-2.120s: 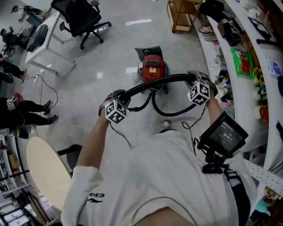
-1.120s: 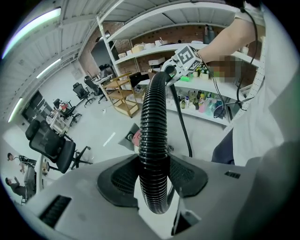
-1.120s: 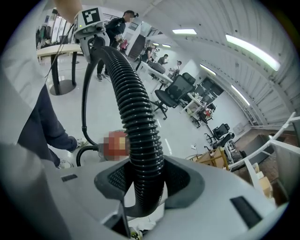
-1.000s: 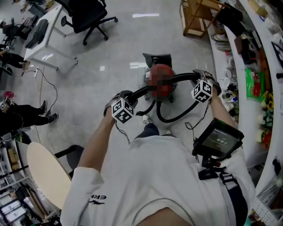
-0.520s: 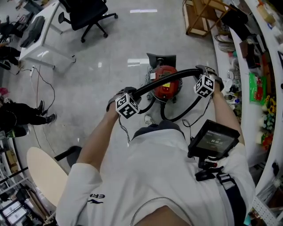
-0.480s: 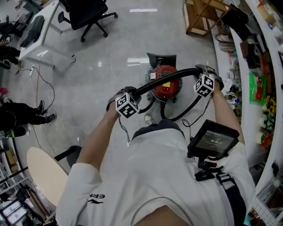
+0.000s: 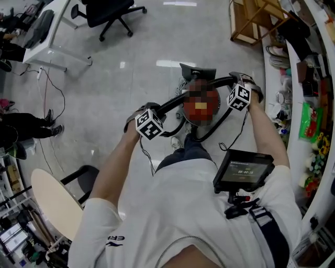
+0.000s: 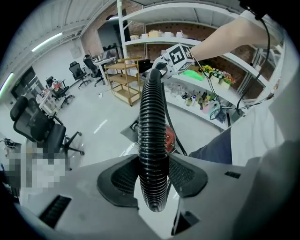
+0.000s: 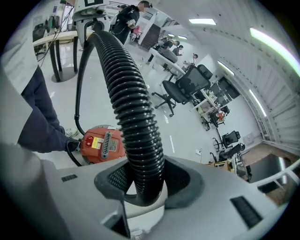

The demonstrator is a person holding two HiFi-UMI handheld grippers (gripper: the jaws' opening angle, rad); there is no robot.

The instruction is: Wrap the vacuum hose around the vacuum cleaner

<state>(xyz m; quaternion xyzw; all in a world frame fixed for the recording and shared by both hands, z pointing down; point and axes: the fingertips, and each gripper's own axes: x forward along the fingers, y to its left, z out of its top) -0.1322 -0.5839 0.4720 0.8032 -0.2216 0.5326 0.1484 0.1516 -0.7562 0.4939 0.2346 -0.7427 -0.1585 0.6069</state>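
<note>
**A:** Entry: where is the work piece?

**B:** The black ribbed vacuum hose [image 7: 172, 103] is held up off the floor as one span, passing just above the round red vacuum cleaner [image 9: 101, 143]. The cleaner stands on the glossy grey floor [image 7: 131, 68], just beyond the person's feet. From the right end of the span, the rest of the hose hangs in a slack loop back down to the cleaner's near side.

**A:** Grips?

**B:** The left gripper [image 8: 153, 178] has its two pads pinching the hose from either side, with a short stub sticking out on the near side. The right gripper [image 9: 143, 180] also pinches the hose, further along its length. Neither is empty.

**A:** Step in hand?

**B:** My reading is that winding has barely begun. I can see no turn of hose lying around the body.

**A:** Next move?

**B:** Probably lower the span and carry it round the red body, keeping both grips so the ribs don't slip. The hanging loop needs watching for kinks.

**A:** Surroundings?

**B:** A dark screen [image 7: 242, 170] hangs at the person's chest. A black office chair [image 7: 112, 10] and a white desk [image 7: 52, 36] are at far left, and stocked shelves [image 7: 309, 104] run along the right.
</note>
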